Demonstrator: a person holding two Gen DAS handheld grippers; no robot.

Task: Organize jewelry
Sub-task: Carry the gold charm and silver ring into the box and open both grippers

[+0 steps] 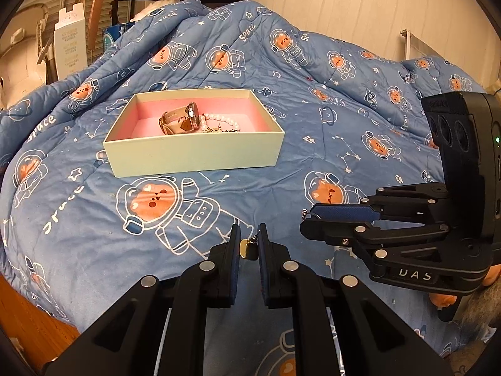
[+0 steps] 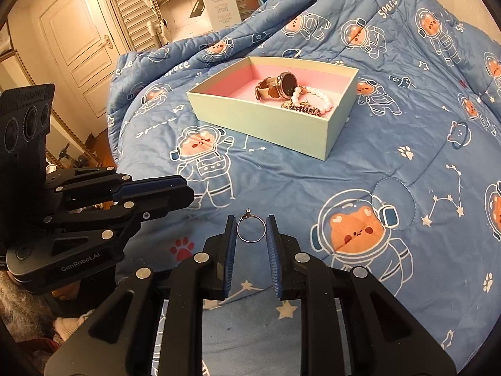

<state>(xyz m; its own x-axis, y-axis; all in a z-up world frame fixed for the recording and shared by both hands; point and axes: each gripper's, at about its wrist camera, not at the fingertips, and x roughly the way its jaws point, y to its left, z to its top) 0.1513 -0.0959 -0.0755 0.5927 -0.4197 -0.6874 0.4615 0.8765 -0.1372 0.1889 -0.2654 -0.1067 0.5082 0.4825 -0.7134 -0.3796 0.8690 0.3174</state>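
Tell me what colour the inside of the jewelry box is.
Pink inside the box, clearest from the right wrist view.

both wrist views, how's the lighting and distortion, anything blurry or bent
Left wrist view: warm indoor light, strong fisheye bowing of the quilt with dark corner vignetting; the box stays sharp, the small gold piece in the left gripper is soft. Right wrist view: same warm cast and curvature; the ring in the right gripper is crisp.

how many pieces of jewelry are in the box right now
3 that I can make out in the box: a watch toward the middle, a pearl bracelet beside it, and a gold chain at the near wall. Smaller pieces could be hidden underneath.
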